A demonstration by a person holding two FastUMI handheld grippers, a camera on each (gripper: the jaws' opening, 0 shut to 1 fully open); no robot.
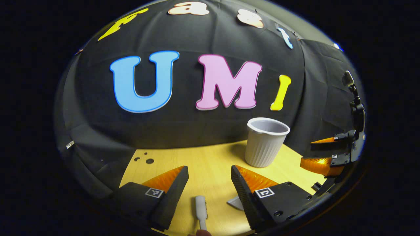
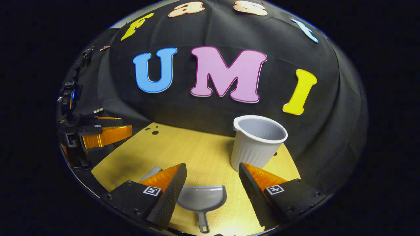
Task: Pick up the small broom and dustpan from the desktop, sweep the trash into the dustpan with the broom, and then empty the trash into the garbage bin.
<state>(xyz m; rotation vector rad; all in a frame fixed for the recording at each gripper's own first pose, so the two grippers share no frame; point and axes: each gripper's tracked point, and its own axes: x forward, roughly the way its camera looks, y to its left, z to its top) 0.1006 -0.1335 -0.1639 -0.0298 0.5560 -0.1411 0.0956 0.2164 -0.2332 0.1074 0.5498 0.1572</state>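
In the left gripper view, the small white broom (image 1: 201,211) lies on the wooden desktop (image 1: 210,157) between and below the fingers of my open left gripper (image 1: 210,178). A corner of the grey dustpan (image 1: 237,203) peeks out beside the right finger. In the right gripper view, the grey dustpan (image 2: 201,200) lies flat with its handle toward me, under my open right gripper (image 2: 212,178). The broom's end (image 2: 151,172) shows behind the left finger. The ribbed grey garbage bin (image 2: 257,142) stands upright at the back right; the bin (image 1: 265,141) also appears in the left gripper view.
The other gripper (image 1: 328,154) hovers at the right edge of the left gripper view, and at the left edge (image 2: 98,134) of the right gripper view. Small holes (image 2: 151,131) mark the desktop's far left corner. Black cloth wall closes the back.
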